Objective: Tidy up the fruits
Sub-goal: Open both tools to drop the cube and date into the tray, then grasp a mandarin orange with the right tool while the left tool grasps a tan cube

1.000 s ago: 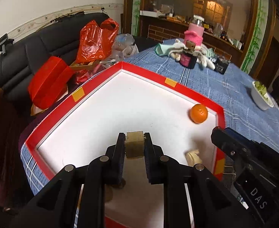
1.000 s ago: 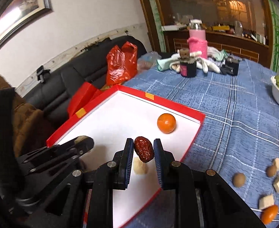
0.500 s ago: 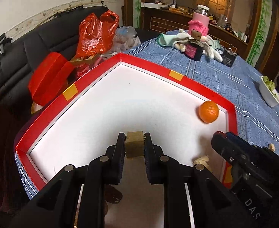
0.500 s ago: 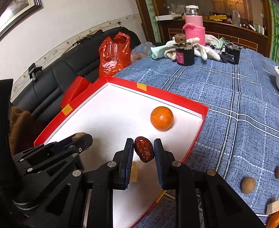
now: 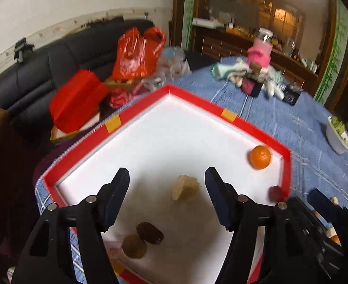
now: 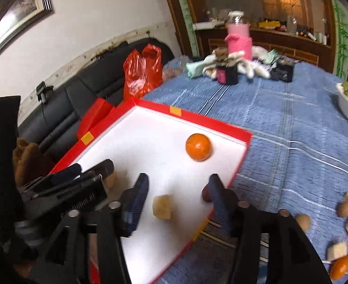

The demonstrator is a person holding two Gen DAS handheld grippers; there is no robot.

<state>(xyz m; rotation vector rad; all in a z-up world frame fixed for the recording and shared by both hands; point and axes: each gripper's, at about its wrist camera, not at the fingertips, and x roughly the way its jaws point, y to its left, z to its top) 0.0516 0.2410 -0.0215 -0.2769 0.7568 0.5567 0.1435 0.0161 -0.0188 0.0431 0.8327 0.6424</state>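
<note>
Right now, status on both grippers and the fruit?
Left gripper and right gripper opening, nothing held. Tan chunk, red date, orange in red tray. More fruit on tablecloth, path clear.

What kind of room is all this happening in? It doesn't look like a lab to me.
Most likely a lived-in home, a living or dining room. A black leather sofa stands along the wall, the table wears a blue plaid tablecloth, and a wooden sideboard crowded with bottles lines the back.

Home living-dining room: black sofa [image 5: 43, 71], blue-clothed table [image 6: 280, 118], wooden sideboard [image 5: 256, 40]
</note>
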